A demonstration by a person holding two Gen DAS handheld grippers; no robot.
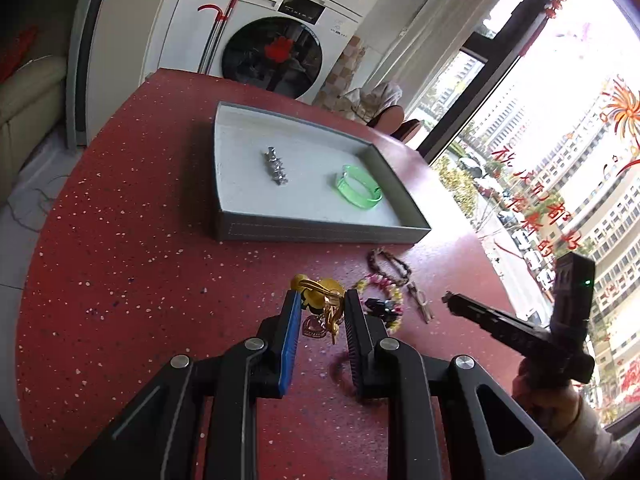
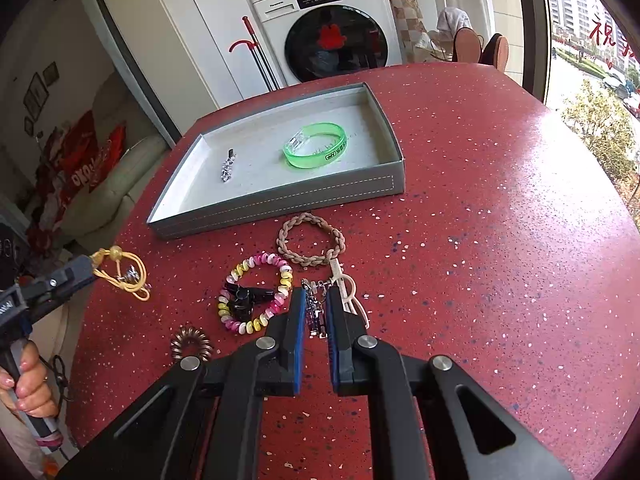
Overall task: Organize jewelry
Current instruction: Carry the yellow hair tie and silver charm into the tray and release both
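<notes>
Home laundry corner: washing machine [image 2: 334, 32], sofa [image 2: 116, 184], speckled red table [image 2: 500, 240].

A grey tray [image 2: 280, 196] with a pale floor sits toward the counter's far edge, holding a translucent green bangle [image 2: 316, 145] and a small silver clip [image 2: 227, 168]. Nearer lie a braided tan bracelet [image 2: 310, 236], a pink-and-yellow coil tie [image 2: 256, 292] around a black clip [image 2: 246, 298], and a brown coil tie [image 2: 191, 342]. A yellow cord piece [image 2: 120, 272] hangs lifted; a purple piece [image 2: 314, 312] is pinched upright.

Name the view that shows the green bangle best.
The right wrist view: the green bangle lies nearer there, its clear clasp and dark lettering showing, inside the grey tray. The left wrist view shows it smaller and farther off.
</notes>
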